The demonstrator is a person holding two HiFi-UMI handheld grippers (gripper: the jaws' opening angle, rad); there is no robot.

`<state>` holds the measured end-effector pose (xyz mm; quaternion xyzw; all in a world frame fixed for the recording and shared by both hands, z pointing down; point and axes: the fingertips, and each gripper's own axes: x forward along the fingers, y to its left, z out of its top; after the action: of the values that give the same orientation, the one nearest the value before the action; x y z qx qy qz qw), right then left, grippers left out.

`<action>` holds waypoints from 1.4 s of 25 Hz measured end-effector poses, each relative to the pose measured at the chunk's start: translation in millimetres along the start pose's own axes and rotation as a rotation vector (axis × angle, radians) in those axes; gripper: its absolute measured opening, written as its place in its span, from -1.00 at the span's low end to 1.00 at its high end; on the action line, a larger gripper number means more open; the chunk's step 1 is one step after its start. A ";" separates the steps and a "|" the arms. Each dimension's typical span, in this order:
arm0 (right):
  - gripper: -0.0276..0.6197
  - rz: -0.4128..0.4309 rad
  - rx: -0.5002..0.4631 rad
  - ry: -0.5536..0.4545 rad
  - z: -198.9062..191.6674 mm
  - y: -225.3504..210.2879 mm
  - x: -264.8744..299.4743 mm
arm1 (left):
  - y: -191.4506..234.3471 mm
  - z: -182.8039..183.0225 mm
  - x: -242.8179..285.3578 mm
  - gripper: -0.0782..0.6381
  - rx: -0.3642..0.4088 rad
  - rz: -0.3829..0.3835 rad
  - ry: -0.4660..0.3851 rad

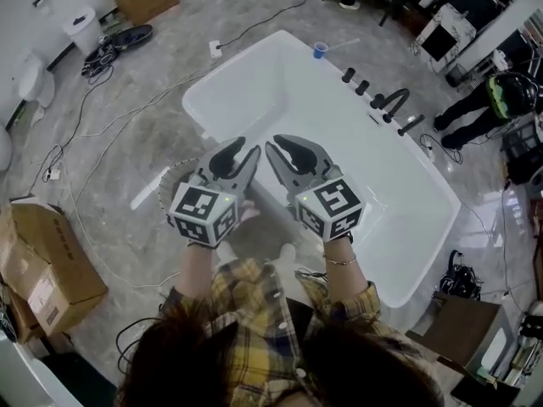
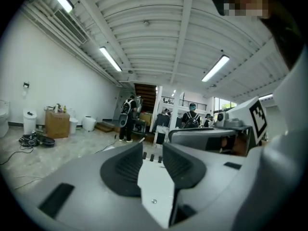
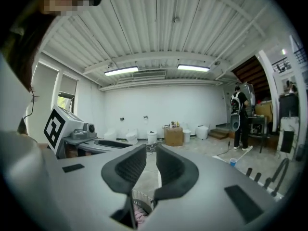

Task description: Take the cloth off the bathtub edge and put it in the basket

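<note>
Two empty grippers: left gripper [image 1: 248, 147] jaws a little apart, right gripper [image 1: 273, 141] jaws narrower, nearly closed. Pink cloth [image 3: 141, 217] lies in the basket [image 3: 131, 196], well below both jaws, nearer the left; the bathtub [image 1: 254, 66] edge looks bare.

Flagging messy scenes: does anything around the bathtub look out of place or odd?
A blue cup stands on the bathtub's far rim, and loose cables sprawl over the floor to its left. Nothing looks spilled or damaged.
</note>
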<state>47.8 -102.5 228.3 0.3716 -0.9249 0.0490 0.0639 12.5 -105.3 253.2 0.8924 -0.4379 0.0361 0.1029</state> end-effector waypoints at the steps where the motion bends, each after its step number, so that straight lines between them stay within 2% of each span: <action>1: -0.70 -0.014 -0.011 -0.018 6.2 -5.0 -11.8 | -11.1 5.8 3.2 -0.42 0.007 -0.012 -0.013; 7: -0.77 -0.089 -0.035 -0.090 22.3 -41.6 -74.5 | -74.6 36.4 23.3 -0.56 0.063 -0.060 -0.094; 15: -0.85 -0.078 -0.106 -0.118 40.0 -51.6 -106.6 | -122.9 63.5 36.2 -0.67 0.099 -0.112 -0.168; 19: -0.86 -0.081 -0.144 -0.101 40.8 -45.3 -105.2 | -129.1 67.3 35.0 -0.71 0.117 -0.133 -0.167; 28: -0.87 -0.058 -0.062 -0.119 40.0 -42.4 -97.0 | -119.0 59.8 34.2 -0.73 0.131 -0.140 -0.122; 35: -0.87 -0.071 -0.048 -0.118 40.3 -44.5 -98.6 | -115.7 61.0 34.4 -0.73 0.144 -0.160 -0.123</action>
<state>146.0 -73.0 175.2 0.4049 -0.9142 0.0026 0.0199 123.4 -76.1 181.3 0.9302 -0.3669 0.0044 0.0140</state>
